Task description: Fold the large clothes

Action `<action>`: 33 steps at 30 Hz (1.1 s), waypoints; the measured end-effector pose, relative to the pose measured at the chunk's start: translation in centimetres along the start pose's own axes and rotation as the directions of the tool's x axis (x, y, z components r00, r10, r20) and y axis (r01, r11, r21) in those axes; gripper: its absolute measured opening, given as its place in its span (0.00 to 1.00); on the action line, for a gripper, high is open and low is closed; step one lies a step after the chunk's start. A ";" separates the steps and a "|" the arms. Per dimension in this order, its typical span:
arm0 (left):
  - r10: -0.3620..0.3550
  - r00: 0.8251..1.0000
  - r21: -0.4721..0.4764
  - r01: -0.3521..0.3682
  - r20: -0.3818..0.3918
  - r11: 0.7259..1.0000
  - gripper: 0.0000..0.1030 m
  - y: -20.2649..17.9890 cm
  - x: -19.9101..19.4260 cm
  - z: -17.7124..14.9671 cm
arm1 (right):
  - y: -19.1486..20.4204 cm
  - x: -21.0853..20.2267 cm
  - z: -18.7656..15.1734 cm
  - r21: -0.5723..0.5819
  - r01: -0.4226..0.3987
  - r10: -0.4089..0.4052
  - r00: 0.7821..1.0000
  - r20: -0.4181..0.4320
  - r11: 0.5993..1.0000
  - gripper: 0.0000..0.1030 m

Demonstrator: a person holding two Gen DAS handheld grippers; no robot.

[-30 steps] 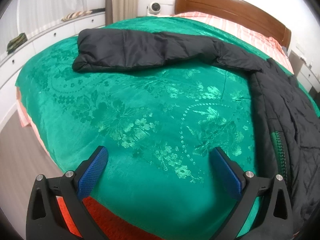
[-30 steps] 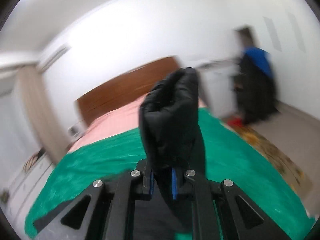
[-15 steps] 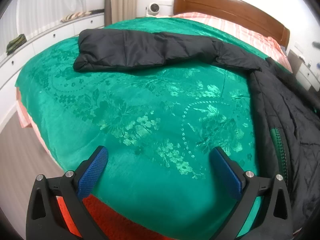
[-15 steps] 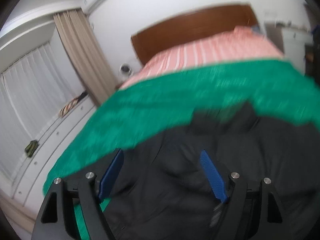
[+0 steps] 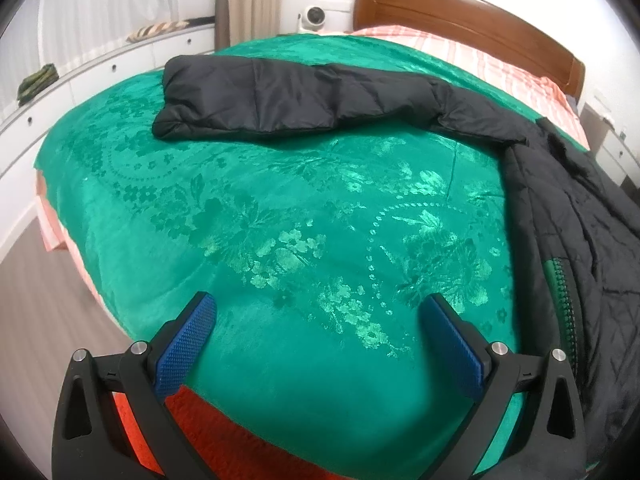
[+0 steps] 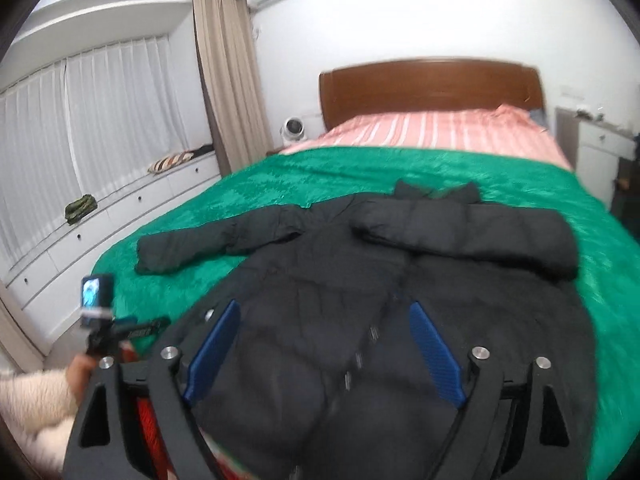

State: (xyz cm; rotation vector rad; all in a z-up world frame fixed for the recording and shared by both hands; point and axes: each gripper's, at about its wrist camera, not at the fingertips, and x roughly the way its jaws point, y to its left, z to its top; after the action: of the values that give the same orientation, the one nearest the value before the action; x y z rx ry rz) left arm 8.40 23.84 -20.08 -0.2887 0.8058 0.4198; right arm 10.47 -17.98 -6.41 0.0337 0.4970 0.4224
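Coat: long black quilted puffer coat (image 6: pixel 400 300), spread flat across the green floral-embossed bedspread (image 5: pixel 280 220), collar toward the headboard, hem toward the foot of the bed.
Why flat: laid out full-length, probably so sleeves and sides can be folded in over the body.
Near sleeve: right-hand sleeve (image 6: pixel 472 236) in the right wrist view folded inward, lying across the chest, cuff near the centre.
Far sleeve: black padded sleeve (image 5: pixel 280 96) stretched straight out over the bedspread, not yet folded; likely the next part to bring in.
Look: matte, puffy, stitched in panels; zip running down the front, green lining edge showing beside the zip teeth in the left wrist view.
Right gripper (image 6: pixel 324 348): blue-padded fingers spread wide, holding nothing, hovering above the lower part of the coat.
Left gripper (image 5: pixel 320 340): fingers spread wide, empty, over bare bedspread near the foot of the bed, coat body at its right, outstretched sleeve well ahead.
Surroundings: brown wooden headboard (image 6: pixel 432 84), pink striped sheet (image 6: pixel 420 132), white drawer unit (image 6: pixel 100 240) under the curtained window.
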 end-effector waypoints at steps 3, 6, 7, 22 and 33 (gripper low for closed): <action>0.017 1.000 0.002 -0.017 0.000 1.000 1.00 -0.3 0.1 0.0 | 1.1 -4.6 -2.5 -0.043 0.047 -0.045 0.998 0.045 0.998 0.87; 0.032 0.999 0.007 -0.032 0.002 0.999 1.00 -0.6 0.2 0.0 | 1.5 -6.8 -4.2 -0.092 0.092 -0.087 0.994 0.058 0.991 0.88; 0.036 0.999 0.010 -0.036 0.002 0.999 1.00 -0.6 0.2 0.0 | 1.4 -7.1 -4.5 -0.095 0.099 -0.093 0.994 0.063 0.991 0.88; 0.049 0.999 0.013 -0.049 0.006 0.999 1.00 -0.8 0.7 -0.2 | 3.2 -4.1 -7.4 -0.154 0.031 -0.034 0.999 -0.013 0.988 0.88; 0.044 0.999 0.012 -0.044 0.007 0.999 1.00 -0.7 0.6 -0.3 | 3.1 -3.2 -7.9 -0.133 0.019 -0.027 0.998 -0.056 0.991 0.88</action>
State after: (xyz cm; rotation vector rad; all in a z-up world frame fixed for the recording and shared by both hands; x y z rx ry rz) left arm 8.89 23.28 -20.67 -0.2589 0.8090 0.4571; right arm 3.01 -17.00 -11.45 -0.1129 0.5244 0.4338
